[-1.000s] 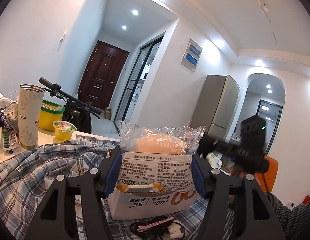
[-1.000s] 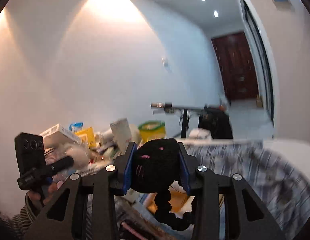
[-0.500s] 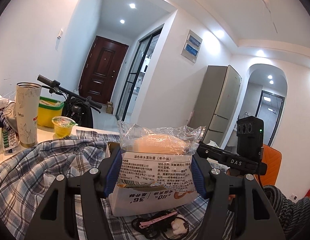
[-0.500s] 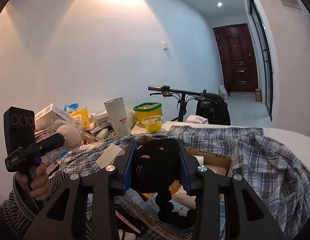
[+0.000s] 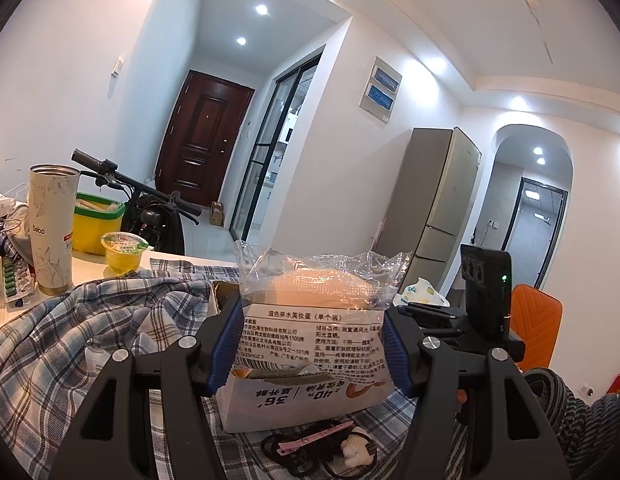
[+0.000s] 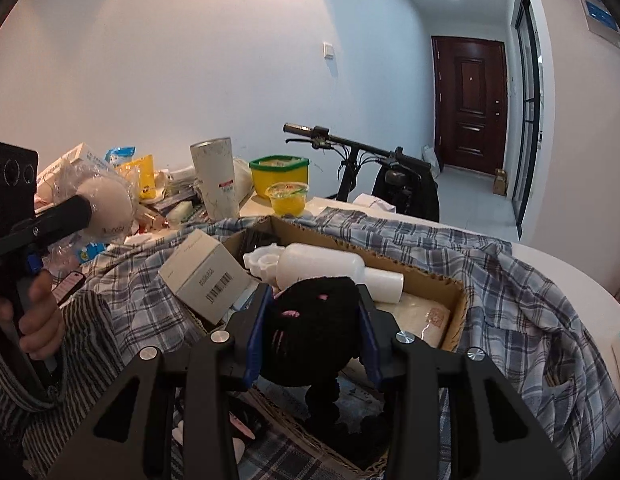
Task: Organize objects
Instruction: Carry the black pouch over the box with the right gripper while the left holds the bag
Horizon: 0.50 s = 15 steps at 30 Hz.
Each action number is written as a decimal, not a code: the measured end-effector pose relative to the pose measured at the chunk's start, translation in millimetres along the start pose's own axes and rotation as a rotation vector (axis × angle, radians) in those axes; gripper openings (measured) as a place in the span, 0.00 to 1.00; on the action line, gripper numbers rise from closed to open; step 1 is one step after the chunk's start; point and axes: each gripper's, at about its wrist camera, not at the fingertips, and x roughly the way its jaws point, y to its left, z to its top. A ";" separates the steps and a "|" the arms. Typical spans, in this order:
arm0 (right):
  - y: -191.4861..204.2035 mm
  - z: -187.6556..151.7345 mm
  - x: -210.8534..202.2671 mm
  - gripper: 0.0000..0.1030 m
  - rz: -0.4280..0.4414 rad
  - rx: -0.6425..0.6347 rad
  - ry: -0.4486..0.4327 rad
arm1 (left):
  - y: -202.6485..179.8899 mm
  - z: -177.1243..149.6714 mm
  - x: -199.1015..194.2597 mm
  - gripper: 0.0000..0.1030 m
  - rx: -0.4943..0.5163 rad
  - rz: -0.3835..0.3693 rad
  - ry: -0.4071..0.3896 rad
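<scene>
1. The left gripper (image 5: pixel 312 344) was clamped on a clear plastic packet (image 5: pixel 316 320) with a peach-coloured sponge inside and a white printed label – its blue pads pressed against both sides of the packet.
2. That packet was held up above a plaid shirt (image 5: pixel 69 336) spread over the table, with a white carton (image 5: pixel 293 404) just below and behind it.
3. Under the carton lay black hair ties and a pink hair clip (image 5: pixel 316 438) on the cloth.
4. The right gripper (image 6: pixel 312 336) was closed tight on a black knitted toy (image 6: pixel 314 340) with pink stitched marks; the toy's dangling limb hung down between the fingers.
5. The toy was held over an open cardboard box (image 6: pixel 456 300) nested in the plaid shirt.
6. Inside the box lay a white plastic bottle (image 6: pixel 326 266) on its side, and a grey-white carton (image 6: pixel 203 276) leaned on the box's left edge.
7. Beyond the box stood a tall white tumbler (image 6: pixel 215 184), a yellow tub with a green rim (image 6: pixel 279 178) and a small jelly cup (image 6: pixel 287 198) – all near each other.
8. A hand (image 6: pixel 39 320) in a striped sleeve gripped the left tool's handle at the left edge of the right wrist view.
</scene>
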 end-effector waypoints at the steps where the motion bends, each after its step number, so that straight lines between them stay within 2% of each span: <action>1: 0.4 -1.9 1.3 0.38 0.000 -0.002 0.012 | -0.8 -0.1 -0.2 0.63 0.002 0.000 0.002; 5: 1.3 -5.8 9.3 0.40 -0.006 -0.006 0.055 | -3.4 -0.3 -0.6 0.63 0.012 -0.005 0.001; 10: -5.5 -5.9 9.1 0.41 0.011 0.029 0.064 | -7.1 0.0 -1.5 0.63 0.026 -0.012 0.000; 15: 3.0 -4.8 9.3 0.46 -0.023 -0.012 0.067 | -6.6 -0.1 -1.5 0.63 0.023 -0.009 0.000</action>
